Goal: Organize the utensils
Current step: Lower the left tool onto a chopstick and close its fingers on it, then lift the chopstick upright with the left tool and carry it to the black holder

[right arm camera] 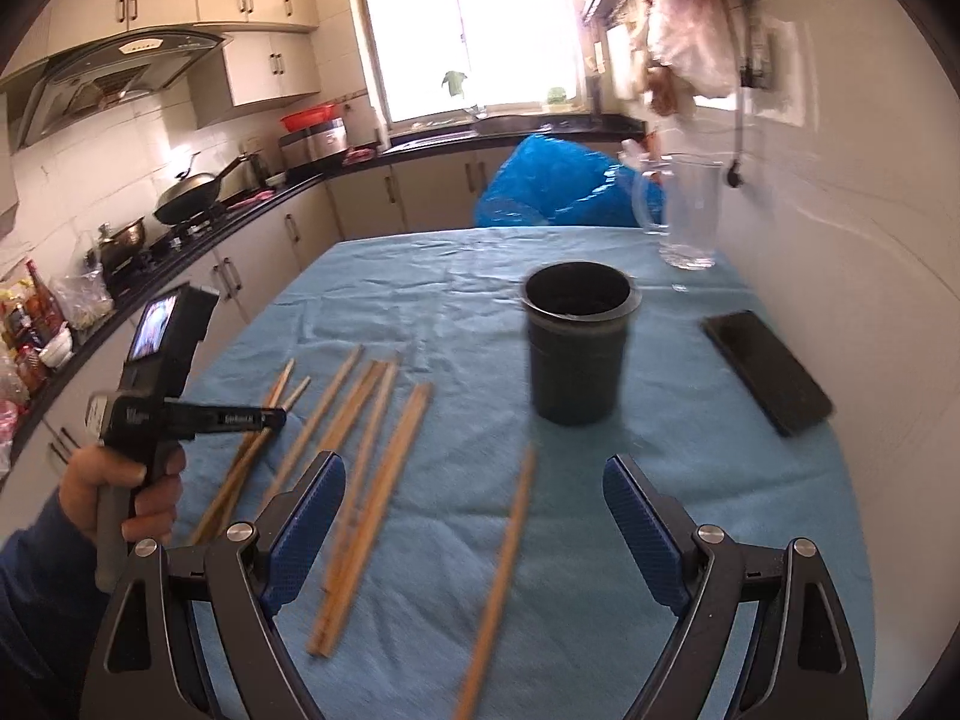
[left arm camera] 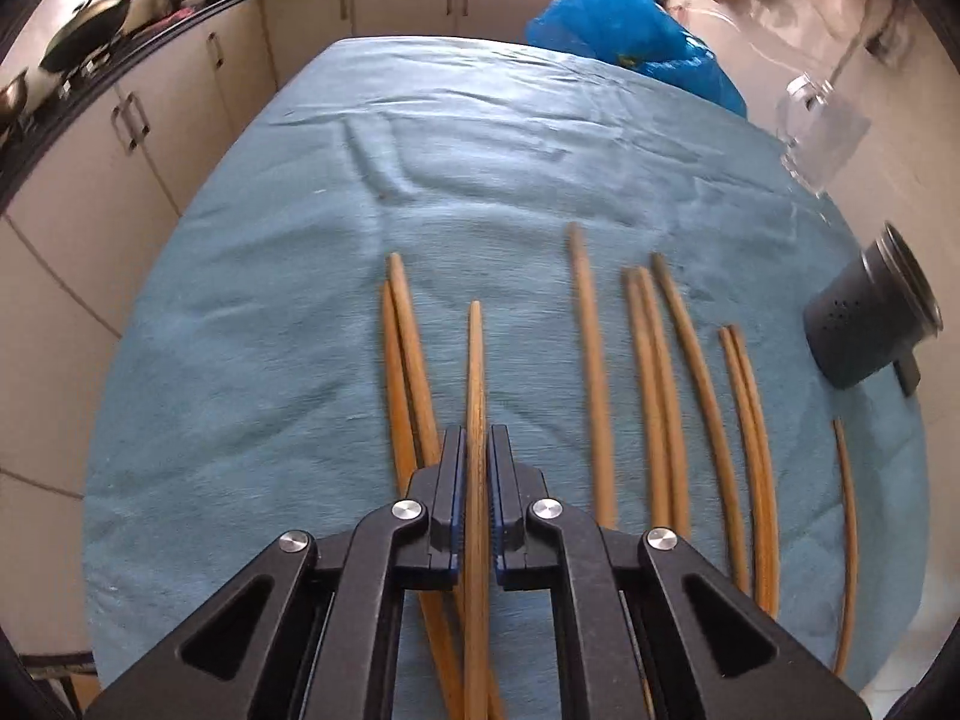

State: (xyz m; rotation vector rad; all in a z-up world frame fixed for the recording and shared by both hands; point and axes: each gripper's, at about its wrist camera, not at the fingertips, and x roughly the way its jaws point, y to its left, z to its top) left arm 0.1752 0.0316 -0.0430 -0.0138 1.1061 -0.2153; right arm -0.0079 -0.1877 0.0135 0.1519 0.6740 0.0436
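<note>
Wooden chopstick pinched in left tongs, just above blue-clothed surface. Right tongs spread wide, empty. Other chopsticks loose on cloth; dark holder cup upright, contents unclear. Task looks barely started.

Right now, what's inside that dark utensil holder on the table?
The right wrist view shows the dark utensil holder upright on the blue cloth; no chopsticks stick out. Its interior is dark, so the bottom cannot be seen.
</note>
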